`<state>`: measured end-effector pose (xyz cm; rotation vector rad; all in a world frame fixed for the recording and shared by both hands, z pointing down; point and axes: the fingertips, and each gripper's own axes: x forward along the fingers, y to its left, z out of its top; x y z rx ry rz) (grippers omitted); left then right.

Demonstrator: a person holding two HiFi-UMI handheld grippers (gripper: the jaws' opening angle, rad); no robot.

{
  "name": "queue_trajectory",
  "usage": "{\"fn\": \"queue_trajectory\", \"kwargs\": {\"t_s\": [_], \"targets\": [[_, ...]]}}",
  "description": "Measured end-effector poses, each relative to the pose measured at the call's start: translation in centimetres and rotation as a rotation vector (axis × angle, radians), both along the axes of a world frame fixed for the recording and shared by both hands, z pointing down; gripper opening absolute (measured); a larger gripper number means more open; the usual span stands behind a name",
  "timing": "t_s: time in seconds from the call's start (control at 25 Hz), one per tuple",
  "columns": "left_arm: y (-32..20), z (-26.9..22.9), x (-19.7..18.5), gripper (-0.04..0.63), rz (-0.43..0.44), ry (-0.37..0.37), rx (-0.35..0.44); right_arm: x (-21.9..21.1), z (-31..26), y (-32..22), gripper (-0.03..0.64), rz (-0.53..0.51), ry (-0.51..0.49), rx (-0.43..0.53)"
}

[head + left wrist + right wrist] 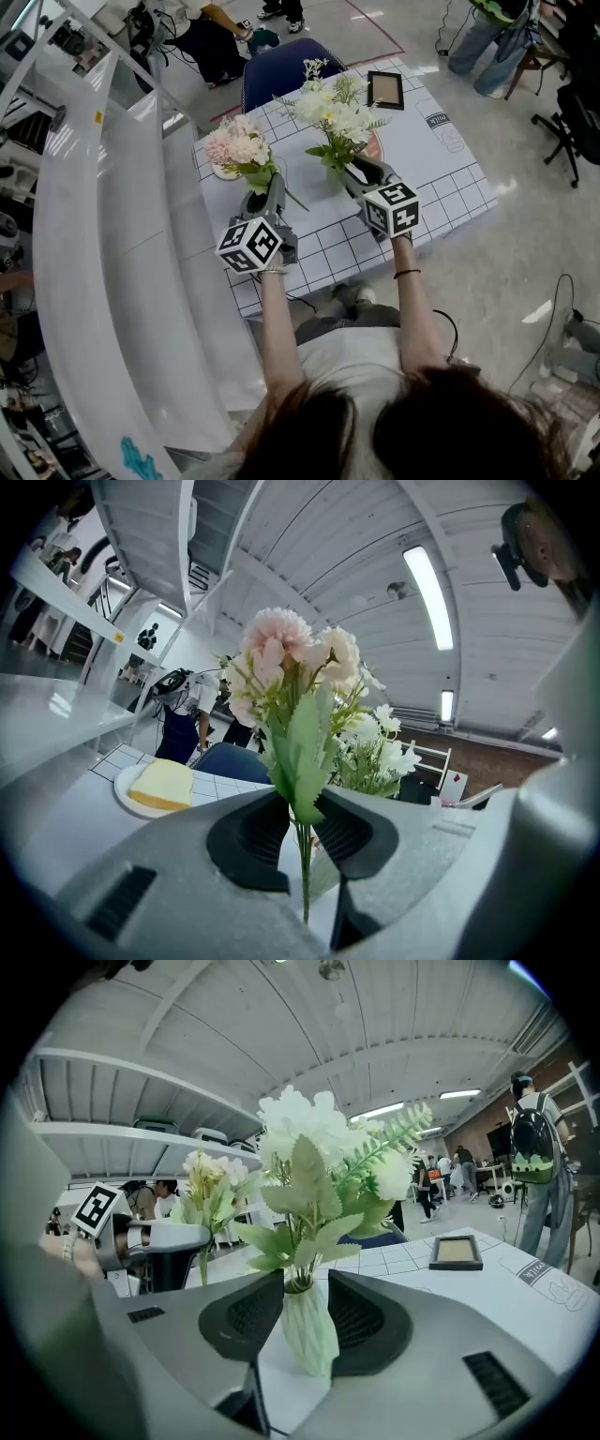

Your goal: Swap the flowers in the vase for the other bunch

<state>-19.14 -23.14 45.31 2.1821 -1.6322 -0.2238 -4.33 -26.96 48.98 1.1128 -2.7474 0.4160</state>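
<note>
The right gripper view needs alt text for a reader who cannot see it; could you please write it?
A pale ribbed vase of white flowers stands between the two jaws of the right gripper, on a white gridded table. At left, the left gripper holds a second bunch upright; a picture frame lies at right.

No text or label is legible here

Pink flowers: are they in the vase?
No, the pink flowers are pinched by their stems in the left tongs; white flowers fill the vase.
</note>
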Motion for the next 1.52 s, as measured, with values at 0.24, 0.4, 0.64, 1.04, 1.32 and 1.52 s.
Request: {"fn": "queue_trajectory", "kwargs": {"t_s": [0.24,0.4,0.64,1.04,1.32,1.52], "targets": [[0.5,0.1,0.0,0.075,-0.001,0.0,-0.003,0.0,0.0,0.4,0.112,-0.003,-0.008,-0.009],[0.9,0.0,-0.3,0.075,-0.01,0.001,0.002,-0.1,0.0,0.7,0.112,-0.009,-0.009,-0.009],[1.4,-0.1,0.0,0.075,-0.009,0.003,0.005,0.3,-0.6,1.3,0.11,-0.02,-0.022,0.006],[2.4,-0.6,1.1,0.075,0.01,0.004,0.013,0.2,-3.0,3.1,0.069,-0.097,-0.097,0.026],[3.0,-1.1,2.1,0.075,0.035,-0.003,0.027,-0.2,-4.9,4.2,0.046,-0.146,-0.153,0.054],[3.6,-1.6,2.2,0.077,0.035,0.001,0.038,-0.4,-6.4,5.0,0.032,-0.173,-0.192,0.07]]}}
